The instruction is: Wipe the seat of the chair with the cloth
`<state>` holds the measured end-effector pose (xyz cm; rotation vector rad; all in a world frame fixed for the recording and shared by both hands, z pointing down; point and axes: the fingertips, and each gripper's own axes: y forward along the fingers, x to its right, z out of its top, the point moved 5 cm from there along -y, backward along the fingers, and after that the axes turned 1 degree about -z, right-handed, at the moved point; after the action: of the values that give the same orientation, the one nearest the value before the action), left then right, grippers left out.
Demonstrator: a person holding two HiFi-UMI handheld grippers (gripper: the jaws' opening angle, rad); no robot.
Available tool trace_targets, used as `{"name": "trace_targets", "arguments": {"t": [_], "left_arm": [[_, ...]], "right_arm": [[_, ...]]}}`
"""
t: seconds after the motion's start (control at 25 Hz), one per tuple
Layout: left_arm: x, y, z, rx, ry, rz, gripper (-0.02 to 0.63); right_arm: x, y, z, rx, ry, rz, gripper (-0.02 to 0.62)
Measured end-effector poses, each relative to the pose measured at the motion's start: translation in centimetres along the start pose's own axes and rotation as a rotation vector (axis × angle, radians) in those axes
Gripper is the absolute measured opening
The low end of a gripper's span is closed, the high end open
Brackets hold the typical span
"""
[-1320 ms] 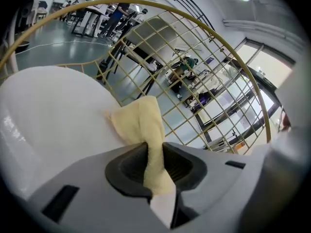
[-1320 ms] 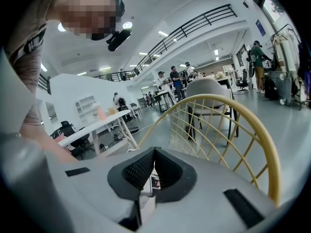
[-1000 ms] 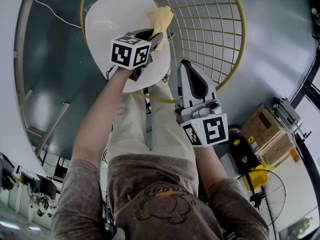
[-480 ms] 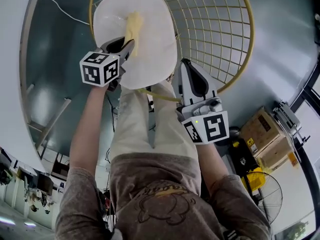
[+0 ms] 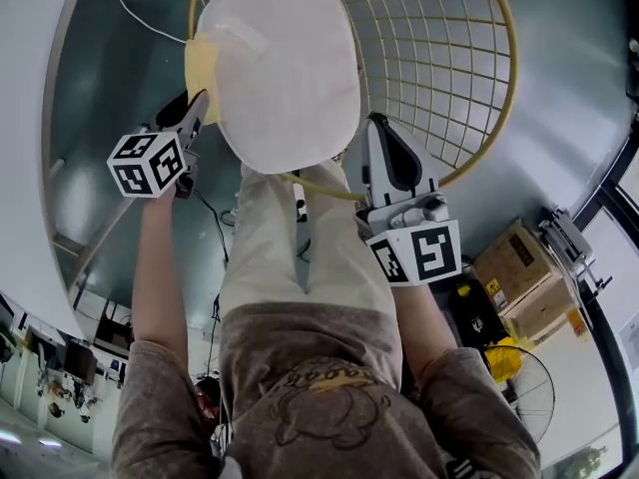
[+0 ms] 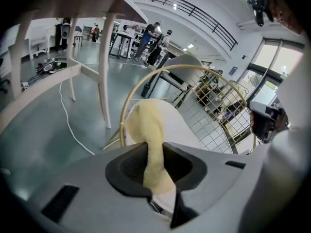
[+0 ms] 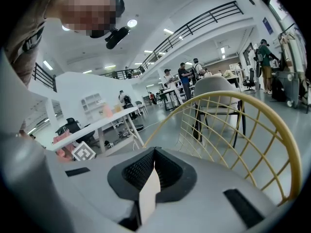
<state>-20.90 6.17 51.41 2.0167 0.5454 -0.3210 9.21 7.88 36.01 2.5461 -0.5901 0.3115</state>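
Note:
The chair's white oval seat [image 5: 285, 68] sits in a yellow wire frame [image 5: 439, 58]. My left gripper [image 5: 197, 101] is shut on a pale yellow cloth [image 5: 201, 64], which hangs at the seat's left edge, over the rim. In the left gripper view the cloth [image 6: 149, 135] rises from between the jaws of the left gripper [image 6: 154, 154], with the seat [image 6: 180, 127] just beyond. My right gripper [image 5: 383, 140] is shut on nothing, beside the seat's near right edge. In its own view the right gripper [image 7: 154, 155] points past the wire back [image 7: 233, 125].
A white table [image 5: 25, 118] with slanted legs stands to the left, and a white cable [image 5: 135, 18] trails on the grey floor. Cardboard boxes [image 5: 519, 267] and a fan [image 5: 524, 387] are at the lower right. The person's legs [image 5: 300, 238] reach toward the chair.
My left gripper has swept the cloth leftward across the seat, from its far right side to its left edge. The right gripper has stayed put.

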Motion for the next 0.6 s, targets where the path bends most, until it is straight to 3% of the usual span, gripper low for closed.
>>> {"name": "trace_targets", "arguments": {"t": [0.28, 0.6], "left_arm": [[-3.4, -1.9, -1.1, 0.026, -0.109, 0.060, 0.091], [-4.2, 0.2, -2.2, -0.022, -0.118, 0.087, 0.091]], "right_arm": [[0.0, 0.5, 0.2, -0.005, -0.002, 0.003, 0.023], [0.1, 1.5, 0.7, -0.013, 0.000, -0.004, 0.023]]}}
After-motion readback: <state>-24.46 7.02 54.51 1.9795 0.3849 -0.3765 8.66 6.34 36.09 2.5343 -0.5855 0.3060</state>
